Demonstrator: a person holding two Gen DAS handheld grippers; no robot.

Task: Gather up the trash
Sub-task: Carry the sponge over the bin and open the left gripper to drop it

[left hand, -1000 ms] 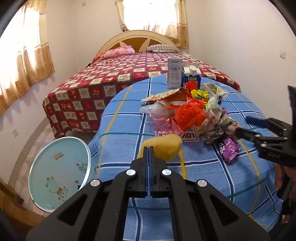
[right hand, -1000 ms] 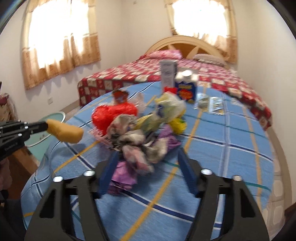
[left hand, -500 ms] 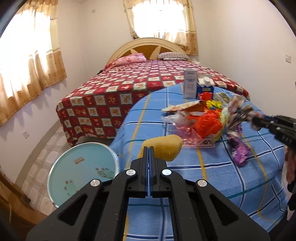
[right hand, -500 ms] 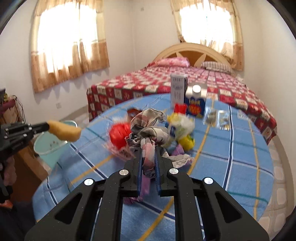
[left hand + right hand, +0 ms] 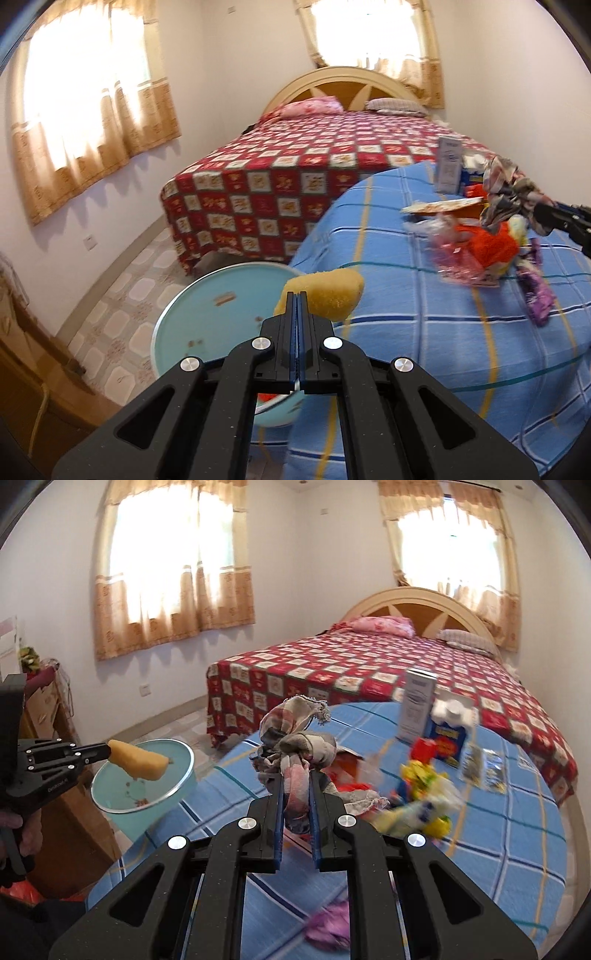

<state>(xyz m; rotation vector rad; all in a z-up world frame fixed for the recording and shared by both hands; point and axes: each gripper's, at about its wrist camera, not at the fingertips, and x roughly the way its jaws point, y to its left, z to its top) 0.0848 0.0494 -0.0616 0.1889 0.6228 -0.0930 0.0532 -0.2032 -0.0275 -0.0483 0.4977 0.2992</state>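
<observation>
The yellow sponge (image 5: pixel 325 293) is pinched by its edge in the closed left gripper (image 5: pixel 297 295), held at the teal bin (image 5: pixel 221 295) rim. The crumpled rag (image 5: pixel 299 753) is clamped in the right gripper (image 5: pixel 296 790) above the table (image 5: pixel 480 849) (loose tails dangling). The sponge could be dropped short onto the floor.

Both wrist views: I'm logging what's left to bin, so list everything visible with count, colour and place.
Sponge: one, yellow, in left gripper over the basin.
Crumpled cloth: one, plaid multicolour, in right gripper above the table.
Basin: one, light blue, beside the table.
Table: one, blue checked cover.
Cartons: two, white and blue, far table side.
Red wrapper: one, mid-table pile.
Yellow wrappers: a few, mid-table.
Purple wrapper: one, near edge.
Bed: one, red checked.
Left gripper: black, shut.
Right gripper: black, shut.
</observation>
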